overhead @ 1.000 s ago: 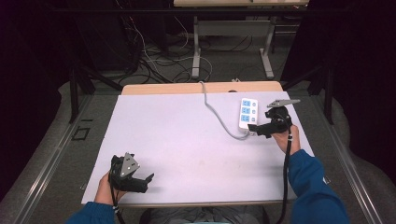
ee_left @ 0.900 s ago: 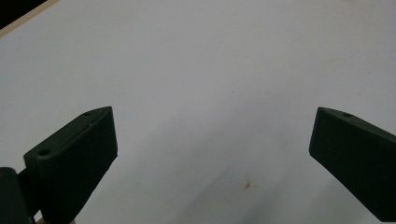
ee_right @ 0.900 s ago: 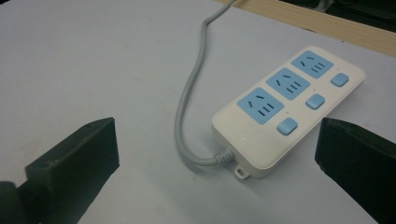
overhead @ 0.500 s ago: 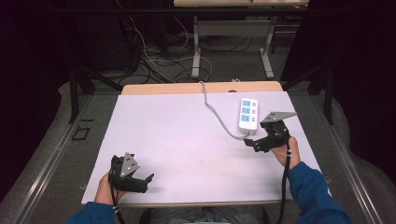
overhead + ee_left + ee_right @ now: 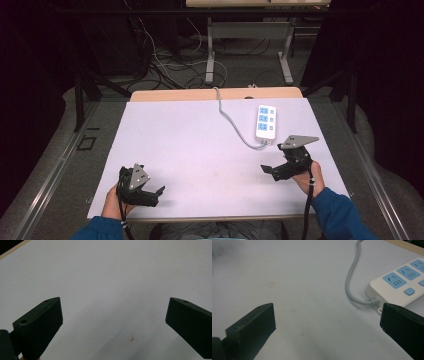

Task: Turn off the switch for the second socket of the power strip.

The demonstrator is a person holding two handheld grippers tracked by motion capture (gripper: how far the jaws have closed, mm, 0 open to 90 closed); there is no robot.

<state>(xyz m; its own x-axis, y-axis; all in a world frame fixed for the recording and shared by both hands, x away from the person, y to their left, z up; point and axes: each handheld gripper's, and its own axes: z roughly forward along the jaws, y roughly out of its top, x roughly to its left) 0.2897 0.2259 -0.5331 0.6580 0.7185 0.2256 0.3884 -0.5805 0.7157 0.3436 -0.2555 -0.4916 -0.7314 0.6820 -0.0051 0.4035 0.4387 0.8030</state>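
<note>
At the near edge of the white counter point(image 5: 200, 150), 2 blue sleeves come in from the bottom of the high view, each cut off by the frame. The left hand point(image 5: 112, 202) holds the left tongs point(image 5: 150, 196) low over the near left corner of the counter, with a grey plate on top. In the left gripper view the left tongs point(image 5: 113, 322) stand wide apart with nothing between them, just bare white surface and a small brown stain point(image 5: 131, 339) ahead; both jaws are cut off at the bottom edge.

On the near right, the right hand point(image 5: 306, 177) holds the right tongs point(image 5: 269, 171) above the counter, pointing left, with a grey 3-cornered plate tilted on top and a black cable trailing down along the sleeve. In the right gripper view the right tongs point(image 5: 327, 325) are also spread wide and empty; the right jaw covers the near corner of the power strip point(image 5: 398, 285).

A little farther on the right lies the white power strip point(image 5: 266, 121), flat on the counter, with blue outlets and 1 blue button; in the right gripper view it is cut off at the right edge. Its grey cord point(image 5: 231, 120) leaves the near end, curves left and runs to the far edge of the counter, where a wooden strip shows. Past that, the floor is dim: tangled cables point(image 5: 155, 60) and the metal legs of another table point(image 5: 250, 35) are hard to make out.
</note>
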